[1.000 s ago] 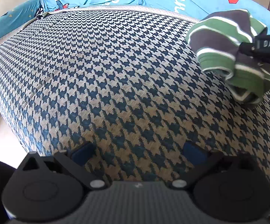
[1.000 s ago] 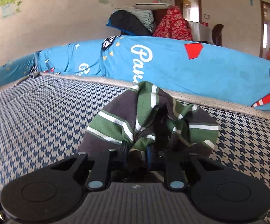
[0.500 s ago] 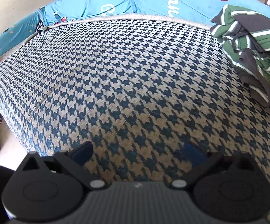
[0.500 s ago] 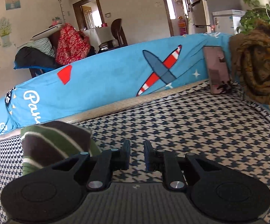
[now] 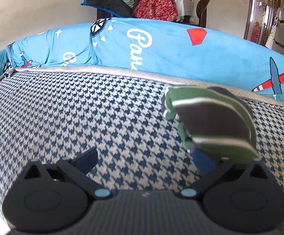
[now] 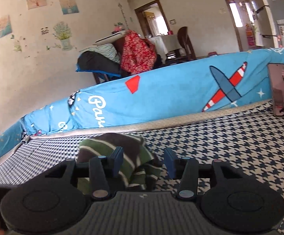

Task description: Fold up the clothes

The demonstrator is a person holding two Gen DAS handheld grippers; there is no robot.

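Houndstooth bed point(image 5: 83, 117), blue bolster point(image 5: 181, 58) behind; striped shirt point(image 6: 126, 156) bunched before both hand-held grippers, left point(image 5: 145, 160) and right point(image 6: 144, 160), jaws apart.

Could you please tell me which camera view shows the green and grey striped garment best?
The left wrist view: the crumpled green and grey striped garment shows largely unobstructed, though blurred. In the right wrist view it sits low, partly hidden behind the right tongs.

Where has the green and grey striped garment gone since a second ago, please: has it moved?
Yes. The green and grey striped garment now lies bunched on the houndstooth cushion, released from the right tongs, which stand open.
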